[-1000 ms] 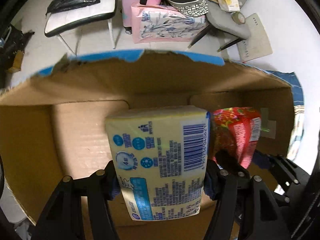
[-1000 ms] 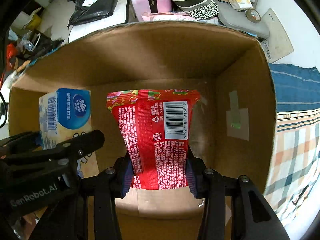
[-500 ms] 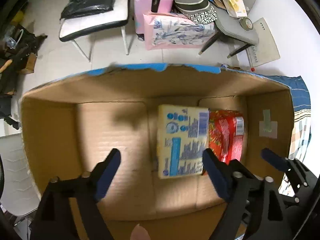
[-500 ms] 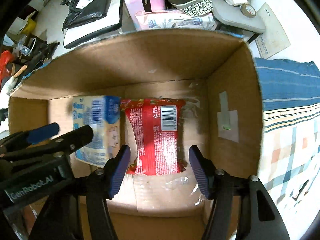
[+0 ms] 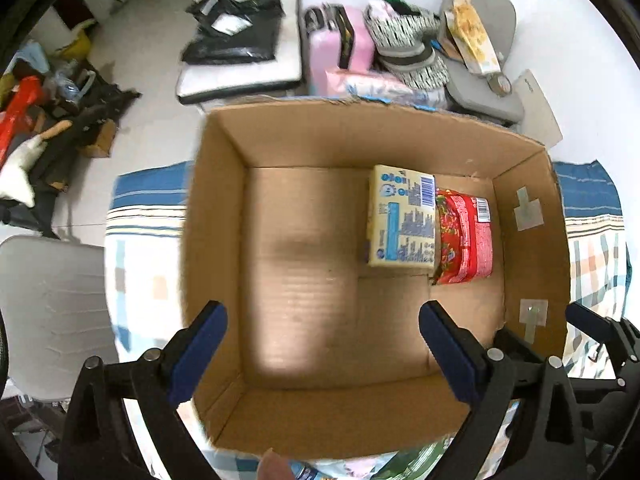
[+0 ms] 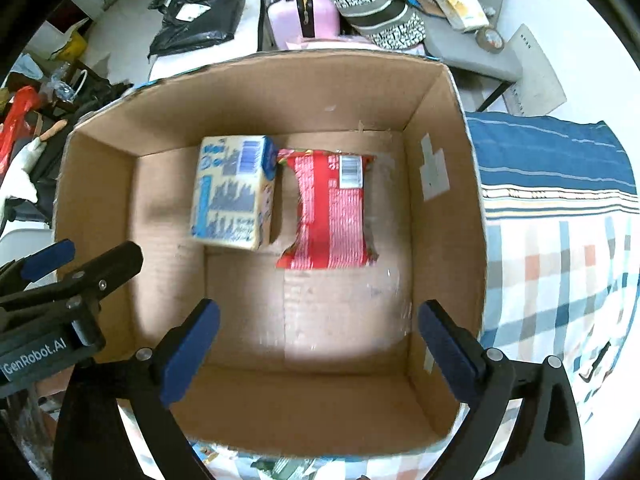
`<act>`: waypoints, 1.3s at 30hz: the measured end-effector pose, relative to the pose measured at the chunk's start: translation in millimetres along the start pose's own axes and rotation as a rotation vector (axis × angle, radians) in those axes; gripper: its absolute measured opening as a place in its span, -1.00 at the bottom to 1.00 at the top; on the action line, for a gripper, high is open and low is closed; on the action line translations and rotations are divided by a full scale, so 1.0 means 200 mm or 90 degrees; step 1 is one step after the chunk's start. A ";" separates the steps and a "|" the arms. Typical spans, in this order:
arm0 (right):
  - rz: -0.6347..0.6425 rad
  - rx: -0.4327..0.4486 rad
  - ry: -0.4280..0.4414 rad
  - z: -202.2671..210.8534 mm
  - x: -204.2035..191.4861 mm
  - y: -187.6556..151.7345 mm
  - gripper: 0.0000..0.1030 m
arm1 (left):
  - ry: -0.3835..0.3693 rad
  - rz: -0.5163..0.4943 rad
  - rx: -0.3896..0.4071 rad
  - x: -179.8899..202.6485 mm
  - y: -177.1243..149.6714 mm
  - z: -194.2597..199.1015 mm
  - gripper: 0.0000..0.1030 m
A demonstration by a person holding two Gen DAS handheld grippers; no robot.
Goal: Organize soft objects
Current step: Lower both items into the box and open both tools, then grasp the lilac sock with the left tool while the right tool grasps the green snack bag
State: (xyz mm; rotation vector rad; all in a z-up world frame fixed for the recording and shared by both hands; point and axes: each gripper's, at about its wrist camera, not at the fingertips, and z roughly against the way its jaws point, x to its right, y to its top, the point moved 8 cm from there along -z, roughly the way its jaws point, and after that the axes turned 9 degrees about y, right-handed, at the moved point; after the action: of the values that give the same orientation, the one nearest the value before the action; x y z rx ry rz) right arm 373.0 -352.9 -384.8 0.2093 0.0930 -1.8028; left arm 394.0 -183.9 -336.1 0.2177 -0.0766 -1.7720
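Both grippers have let go and pulled back up out of the box (image 5: pixel 216 216) since a second ago, when each was clamped on a pack down inside it. Now the left gripper (image 5: pixel 320 350) hangs above the near part of the box with its jaws spread wide and nothing between them; the right gripper (image 6: pixel 318 350) does the same, wide and unloaded.

On the box floor lie the two soft packs. The tissue pack (image 5: pixel 402 222), pale yellow with blue print and a barcode, sits toward the far right part of the floor. The red pack (image 5: pixel 464 240) lies just to its right, touching or nearly touching it, between the tissue pack and the right wall. In the right wrist view the tissue pack (image 6: pixel 232 192) and red pack (image 6: pixel 330 210) lie side by side with a narrow shadowed gap, both close to the far wall.

The box stands on a striped, checked cloth (image 6: pixel 560 240). Beyond it are a pink suitcase (image 5: pixel 340 52), a black bag (image 5: pixel 236 36) and a grey chair (image 5: pixel 480 76).
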 end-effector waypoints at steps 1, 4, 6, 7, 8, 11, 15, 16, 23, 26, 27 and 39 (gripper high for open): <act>0.002 0.011 -0.003 0.03 -0.01 -0.03 0.96 | 0.005 0.000 0.017 -0.01 -0.03 0.05 0.91; 0.007 0.038 -0.009 0.13 -0.04 -0.12 0.96 | 0.015 -0.002 0.046 -0.04 -0.10 0.16 0.91; 0.015 0.057 -0.014 0.19 -0.05 -0.16 0.96 | 0.020 -0.003 0.063 -0.04 -0.16 0.23 0.91; 0.018 0.068 -0.019 0.23 -0.06 -0.20 0.96 | 0.024 -0.005 0.073 -0.04 -0.19 0.27 0.91; 0.022 0.074 -0.018 0.26 -0.07 -0.22 0.96 | 0.028 -0.006 0.079 -0.05 -0.21 0.30 0.91; 0.035 0.092 -0.015 0.34 -0.10 -0.31 0.96 | 0.031 -0.002 0.102 -0.05 -0.28 0.41 0.91; 0.050 0.113 -0.009 0.46 -0.13 -0.42 0.96 | 0.031 0.013 0.124 -0.06 -0.37 0.52 0.91; 0.053 0.119 -0.007 0.50 -0.13 -0.45 0.96 | 0.030 0.018 0.133 -0.06 -0.39 0.55 0.91; 0.078 0.166 -0.021 0.70 -0.15 -0.58 0.96 | 0.033 0.054 0.169 -0.12 -0.52 0.68 1.00; 0.084 0.181 -0.020 0.75 -0.15 -0.62 0.96 | 0.031 0.073 0.163 -0.16 -0.58 0.69 1.00; 0.084 0.182 -0.016 0.76 -0.15 -0.63 0.96 | 0.029 0.081 0.157 -0.18 -0.61 0.68 1.00; -0.018 0.004 0.070 0.27 0.02 -0.95 0.96 | 0.046 0.125 -0.070 -0.30 -1.05 0.07 1.00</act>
State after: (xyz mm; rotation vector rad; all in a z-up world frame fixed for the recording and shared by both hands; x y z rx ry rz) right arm 183.7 -319.9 -341.7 0.3128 0.1680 -1.8203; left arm 201.4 -81.3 -352.0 0.1880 0.0494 -1.5663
